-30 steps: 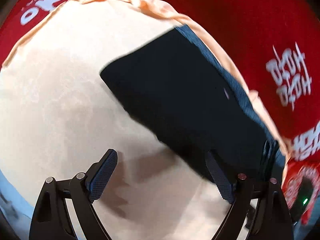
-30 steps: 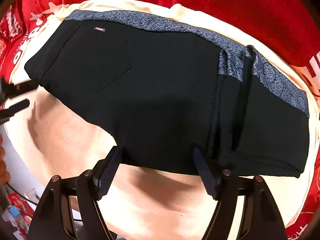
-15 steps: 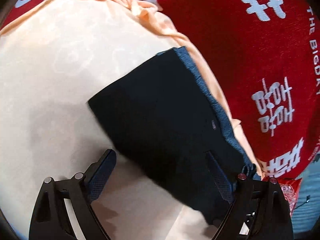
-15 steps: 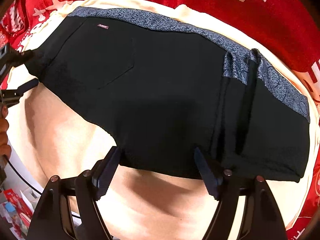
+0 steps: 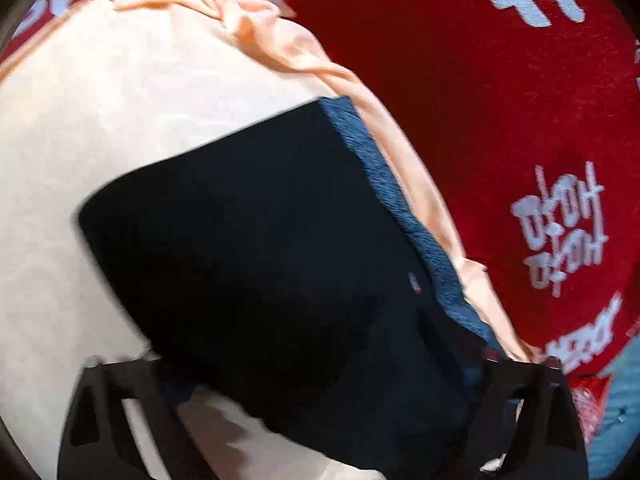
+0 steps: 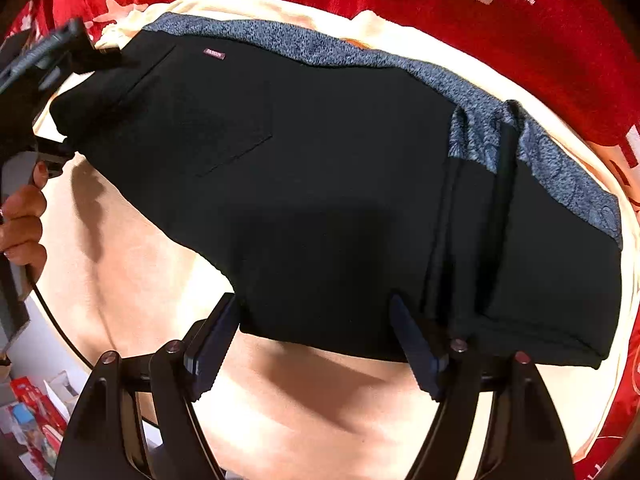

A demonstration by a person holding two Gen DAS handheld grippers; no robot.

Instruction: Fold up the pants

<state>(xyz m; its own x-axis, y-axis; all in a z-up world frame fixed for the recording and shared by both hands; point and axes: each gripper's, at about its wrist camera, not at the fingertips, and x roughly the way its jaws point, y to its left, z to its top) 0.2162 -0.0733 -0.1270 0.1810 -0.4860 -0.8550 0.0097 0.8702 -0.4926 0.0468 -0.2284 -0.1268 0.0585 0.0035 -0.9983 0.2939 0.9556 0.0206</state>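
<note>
Black pants (image 6: 320, 180) with a blue-grey patterned waistband (image 6: 320, 48) lie folded on a cream cloth (image 6: 140, 260). One layer is doubled over at their right end (image 6: 472, 220). My right gripper (image 6: 316, 344) points down over their near edge, open, with the hem between its fingertips. My left gripper (image 6: 68, 104) straddles the pants' left end with its jaws closing, and the pads do not visibly press. In the blurred left wrist view that end of the pants (image 5: 260, 240) fills the gap of the left gripper (image 5: 320, 372).
A red cloth (image 5: 480, 100) with white lettering lies under the cream cloth (image 5: 100, 100) and rings it. A person's hand (image 6: 22, 220) holds the left gripper's handle. Small boxes and clutter (image 6: 36, 420) sit below the table's edge at lower left.
The left gripper has moved in over the pants' left end, so the cloth now lies between its fingers, and its jaws have narrowed a little. The right gripper has stayed put.
</note>
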